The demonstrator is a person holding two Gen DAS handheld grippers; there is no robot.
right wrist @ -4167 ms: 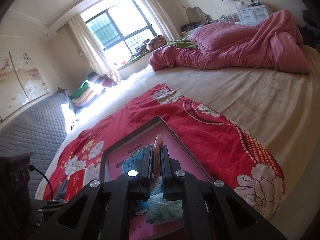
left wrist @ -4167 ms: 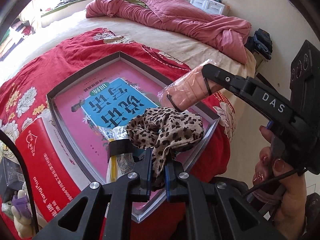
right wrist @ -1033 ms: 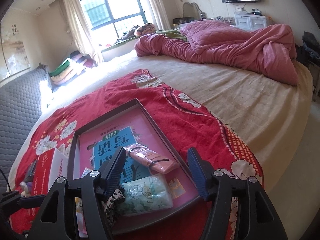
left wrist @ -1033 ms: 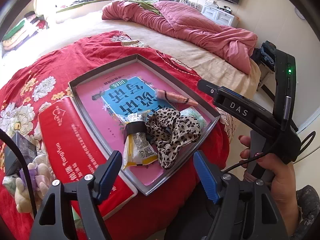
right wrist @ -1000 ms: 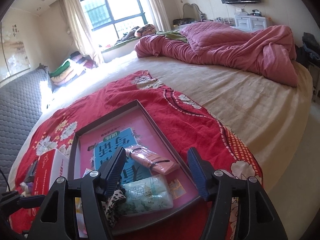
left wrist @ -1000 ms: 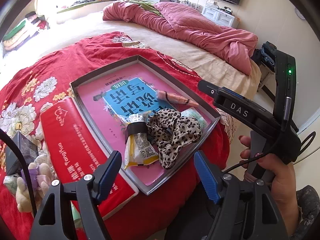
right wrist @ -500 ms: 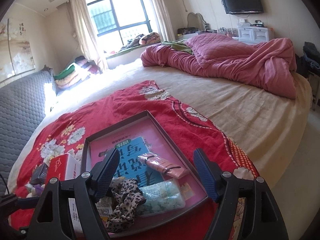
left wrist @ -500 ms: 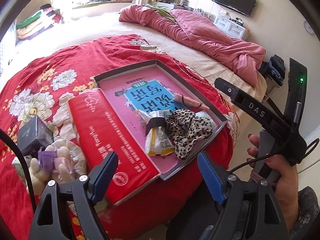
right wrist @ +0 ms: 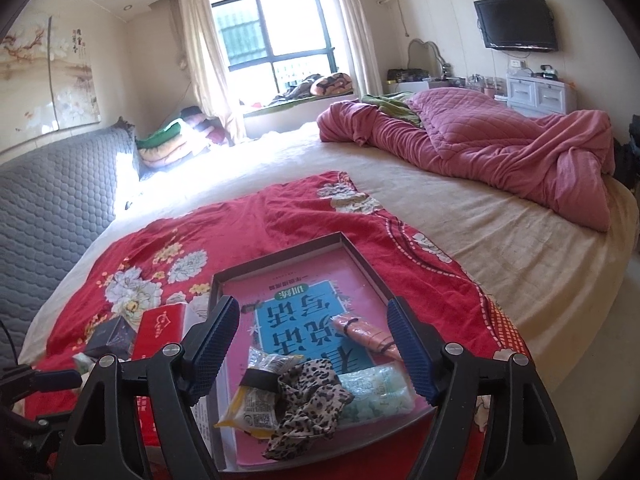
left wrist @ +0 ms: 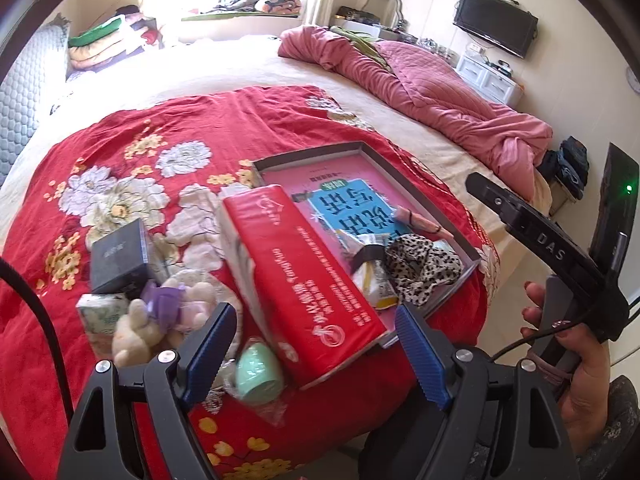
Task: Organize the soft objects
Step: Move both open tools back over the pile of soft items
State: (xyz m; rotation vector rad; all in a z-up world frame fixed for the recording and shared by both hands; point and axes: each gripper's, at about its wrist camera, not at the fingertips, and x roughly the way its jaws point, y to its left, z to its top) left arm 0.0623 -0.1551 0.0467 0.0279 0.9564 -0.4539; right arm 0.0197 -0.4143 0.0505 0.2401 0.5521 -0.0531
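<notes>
A grey tray (left wrist: 316, 155) with a pink book in it lies on the red flowered cloth (left wrist: 168, 128). Inside lie a leopard-print cloth (left wrist: 420, 268), a pink wrapped roll (left wrist: 420, 222), a yellow packet (left wrist: 374, 280) and a pale green pack (right wrist: 376, 398). My left gripper (left wrist: 314, 314) hovers open and empty above the red tissue pack (left wrist: 304, 276). My right gripper (right wrist: 312, 306) is open and empty too, raised above the tray's (right wrist: 280, 256) near end, over the leopard-print cloth (right wrist: 312, 404) and pink roll (right wrist: 366, 334).
Left of the red pack sit a plush toy (left wrist: 160, 312), a black box (left wrist: 120, 258), a small green-white pack (left wrist: 98, 316) and a mint egg-shaped thing (left wrist: 258, 376). A pink quilt (right wrist: 480, 152) lies at the bed's far right. A hand (left wrist: 576, 360) holds the right gripper.
Both grippers let go of the leopard cloth and pink roll, which now lie in the tray. Both have drawn back and up; the left view has swung left onto the plush toy and black box.
</notes>
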